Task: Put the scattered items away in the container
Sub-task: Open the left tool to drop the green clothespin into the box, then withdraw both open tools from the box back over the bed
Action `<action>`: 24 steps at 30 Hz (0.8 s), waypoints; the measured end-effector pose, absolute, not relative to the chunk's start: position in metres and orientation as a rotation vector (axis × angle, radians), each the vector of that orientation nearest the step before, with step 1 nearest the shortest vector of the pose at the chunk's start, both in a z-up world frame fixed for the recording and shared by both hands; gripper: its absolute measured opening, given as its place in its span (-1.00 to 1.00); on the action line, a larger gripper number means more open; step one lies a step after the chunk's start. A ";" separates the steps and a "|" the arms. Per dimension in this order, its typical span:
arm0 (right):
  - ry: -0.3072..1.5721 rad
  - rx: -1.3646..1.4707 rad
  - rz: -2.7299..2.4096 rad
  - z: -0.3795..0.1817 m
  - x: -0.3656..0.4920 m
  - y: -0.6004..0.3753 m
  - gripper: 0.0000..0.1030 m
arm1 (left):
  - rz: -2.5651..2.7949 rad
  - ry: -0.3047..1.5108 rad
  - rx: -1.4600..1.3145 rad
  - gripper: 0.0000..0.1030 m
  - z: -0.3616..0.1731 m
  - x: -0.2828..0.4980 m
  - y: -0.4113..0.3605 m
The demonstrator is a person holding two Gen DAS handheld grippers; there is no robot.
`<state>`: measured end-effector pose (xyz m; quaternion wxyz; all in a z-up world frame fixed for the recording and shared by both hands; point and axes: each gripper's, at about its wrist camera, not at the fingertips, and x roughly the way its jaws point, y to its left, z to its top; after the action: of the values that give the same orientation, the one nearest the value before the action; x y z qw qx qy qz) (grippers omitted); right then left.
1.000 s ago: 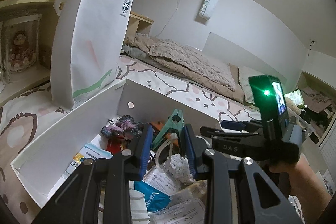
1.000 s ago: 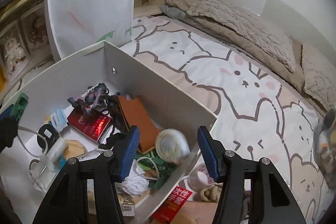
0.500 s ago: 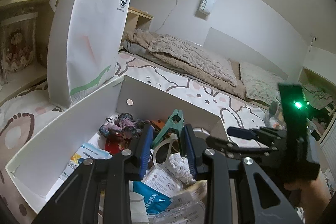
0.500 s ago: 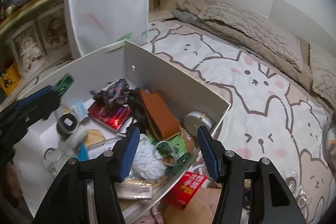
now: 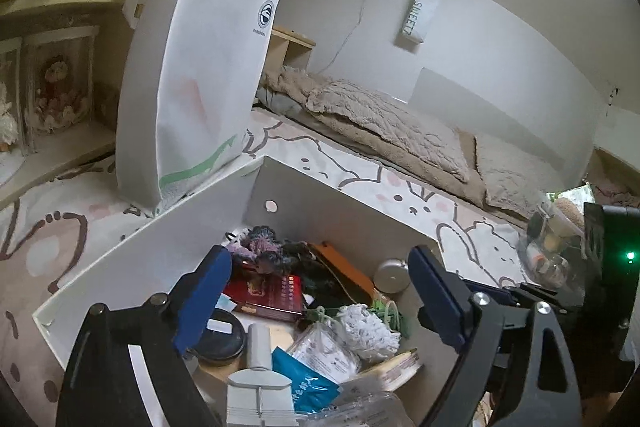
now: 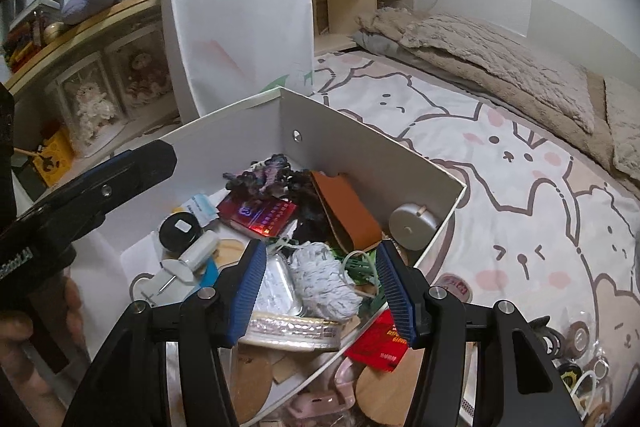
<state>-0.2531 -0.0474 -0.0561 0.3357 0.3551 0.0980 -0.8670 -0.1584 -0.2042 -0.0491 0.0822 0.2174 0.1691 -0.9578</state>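
A white open box [image 5: 160, 247] [image 6: 360, 139] sits on the bed, filled with several items: a red book [image 6: 256, 215], a brown pouch [image 6: 344, 211], a purple tangle [image 6: 260, 179], a silver round tin [image 6: 412, 223], a white yarn ball [image 6: 320, 279], a green clamp [image 5: 384, 311]. My left gripper [image 5: 316, 291] is open and empty above the box; it also shows in the right wrist view [image 6: 132, 167]. My right gripper [image 6: 320, 287] is open and empty over the box's near end, around the yarn ball without touching it.
A tall white tote bag [image 5: 200, 83] stands behind the box. Shelves with dolls [image 6: 96, 95] are on the left. A red packet [image 6: 380, 343], a tape roll [image 6: 456, 285], wooden discs and a clear bag of rolls [image 6: 580, 347] lie outside the box. Beige blankets [image 5: 380, 123] lie further back.
My left gripper opened and let go of the green clamp, which now lies in the box. My right gripper drew back toward the box's near end, still open.
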 end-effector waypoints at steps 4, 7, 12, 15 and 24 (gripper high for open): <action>0.238 0.927 -2.260 -0.056 -0.251 -0.044 0.11 | -2.856 0.470 0.659 0.76 -0.049 -0.158 -0.201; 0.231 0.928 -2.262 -0.057 -0.251 -0.042 0.11 | -2.851 0.457 0.665 0.76 -0.049 -0.159 -0.199; 0.194 0.924 -2.267 -0.056 -0.250 -0.037 0.11 | -2.847 0.436 0.674 0.78 -0.049 -0.159 -0.197; 0.186 0.914 -2.272 -0.055 -0.248 -0.035 0.11 | -2.841 0.431 0.665 0.94 -0.048 -0.157 -0.196; 0.174 0.856 -2.312 -0.051 -0.243 -0.028 1.00 | -2.796 0.372 0.656 1.00 -0.043 -0.149 -0.195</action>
<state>-0.2434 -0.0284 -0.0515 0.3286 0.3271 0.0664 -0.8835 -0.1495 -0.1949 -0.0432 0.1224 0.2249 0.1275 -0.9582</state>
